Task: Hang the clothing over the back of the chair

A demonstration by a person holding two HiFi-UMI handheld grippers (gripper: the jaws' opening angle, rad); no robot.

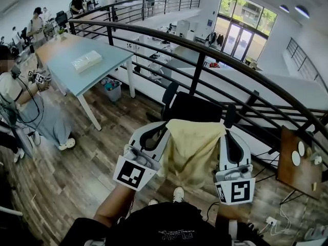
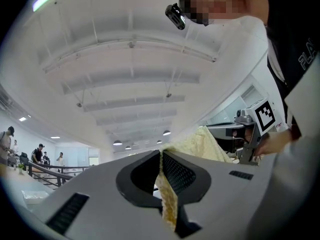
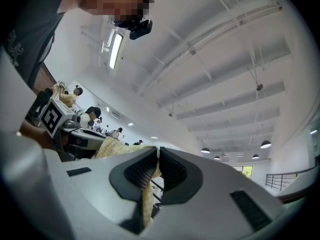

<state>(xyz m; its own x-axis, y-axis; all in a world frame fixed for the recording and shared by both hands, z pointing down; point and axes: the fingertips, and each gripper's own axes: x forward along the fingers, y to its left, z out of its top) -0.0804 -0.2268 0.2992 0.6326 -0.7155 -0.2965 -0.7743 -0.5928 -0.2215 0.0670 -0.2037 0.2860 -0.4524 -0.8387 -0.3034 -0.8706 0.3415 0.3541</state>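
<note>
A pale yellow garment (image 1: 193, 148) hangs stretched between my two grippers in the head view, just in front of the black office chair (image 1: 197, 107) whose back stands behind it. My left gripper (image 1: 165, 129) is shut on the garment's left top corner; the cloth (image 2: 167, 196) shows pinched between the ribbed pads. My right gripper (image 1: 226, 132) is shut on the right top corner, with the cloth (image 3: 147, 199) caught between its pads too. Both grippers point upward toward the ceiling. The garment's lower edge hangs above the person's shoes.
A black curved railing (image 1: 205, 53) runs right behind the chair. A light blue table (image 1: 82, 65) stands at the left with seated people (image 1: 25, 101) beside it. A small wooden table (image 1: 297, 158) is at the right, and cables with a power strip (image 1: 271, 221) lie on the wood floor.
</note>
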